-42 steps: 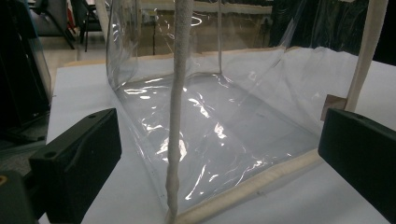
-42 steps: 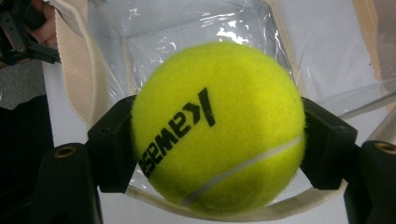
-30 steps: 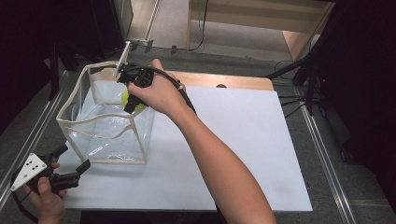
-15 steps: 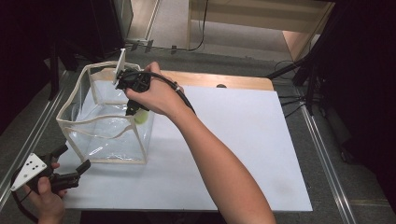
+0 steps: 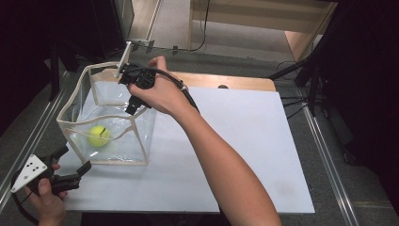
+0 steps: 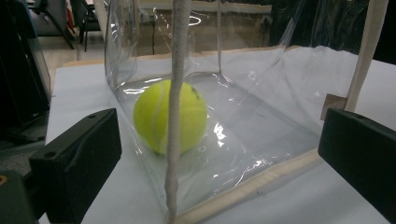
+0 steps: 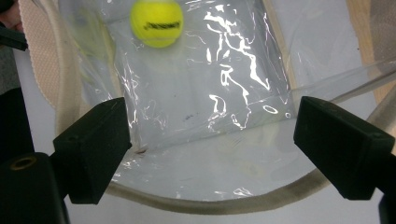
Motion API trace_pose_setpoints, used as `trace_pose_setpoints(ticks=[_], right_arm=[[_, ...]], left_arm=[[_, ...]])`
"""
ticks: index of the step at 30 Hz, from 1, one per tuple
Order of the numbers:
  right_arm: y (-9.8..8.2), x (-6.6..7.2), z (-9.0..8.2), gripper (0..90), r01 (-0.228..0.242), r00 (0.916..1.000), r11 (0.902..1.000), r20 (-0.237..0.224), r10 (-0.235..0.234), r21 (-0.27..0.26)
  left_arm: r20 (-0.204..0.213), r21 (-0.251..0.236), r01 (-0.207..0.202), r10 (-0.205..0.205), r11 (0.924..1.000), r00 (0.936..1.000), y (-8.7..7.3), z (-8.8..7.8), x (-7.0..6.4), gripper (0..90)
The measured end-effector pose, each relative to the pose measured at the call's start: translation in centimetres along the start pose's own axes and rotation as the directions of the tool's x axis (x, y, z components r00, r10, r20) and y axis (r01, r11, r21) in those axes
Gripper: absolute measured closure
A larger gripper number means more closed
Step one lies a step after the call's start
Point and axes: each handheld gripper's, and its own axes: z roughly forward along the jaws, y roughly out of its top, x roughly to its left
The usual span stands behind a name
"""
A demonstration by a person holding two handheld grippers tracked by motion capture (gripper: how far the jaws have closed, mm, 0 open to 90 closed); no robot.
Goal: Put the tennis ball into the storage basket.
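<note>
A yellow tennis ball (image 5: 99, 135) lies on the bottom of a clear plastic bag (image 5: 117, 161) with beige trim, near its front left corner. My right gripper (image 5: 132, 107) hangs over the bag's open top and points down. Its jaws have just been opening and hold nothing. In the right gripper view (image 7: 210, 112) the ball (image 7: 156, 22) sits well beyond them on the bag's floor. My left gripper (image 5: 70, 162) rests open at the table's front left, just outside the bag. The left gripper view (image 6: 217, 126) looks through the bag's wall (image 6: 261, 121) at the ball (image 6: 191, 116).
The bag stands on the left part of a white board (image 5: 244, 141). A wooden strip (image 5: 226, 81) runs along the board's back edge. Metal rails (image 5: 324, 155) border the table on both sides, with dark stands and cables beyond.
The ball left the right gripper's jaws and dropped to the bottom of the bag. The right jaws have spread apart. My left hand has stayed in place.
</note>
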Motion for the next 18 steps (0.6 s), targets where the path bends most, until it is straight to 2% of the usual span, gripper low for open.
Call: trace_pose_setpoints(ticks=[5,6,18], right_arm=[[-0.1,0.1,-0.5,6.8,-0.003,1.0000,0.9998,0.009,0.003,-0.019],[-0.2,0.1,-0.7,0.0,-0.006,1.0000,0.9998,0.006,0.006,-0.018],[-1.2,0.0,-1.9,0.0,-0.013,0.9997,0.9990,0.020,0.014,-0.042]], left_arm=[[0.000,0.000,0.000,0.000,1.0000,1.0000,0.0,0.0,0.0,0.0],[0.001,0.000,0.000,0.000,1.0000,1.0000,0.0,0.0,0.0,0.0],[0.001,0.002,-0.001,0.001,1.0000,1.0000,0.0,0.0,0.0,0.0]])
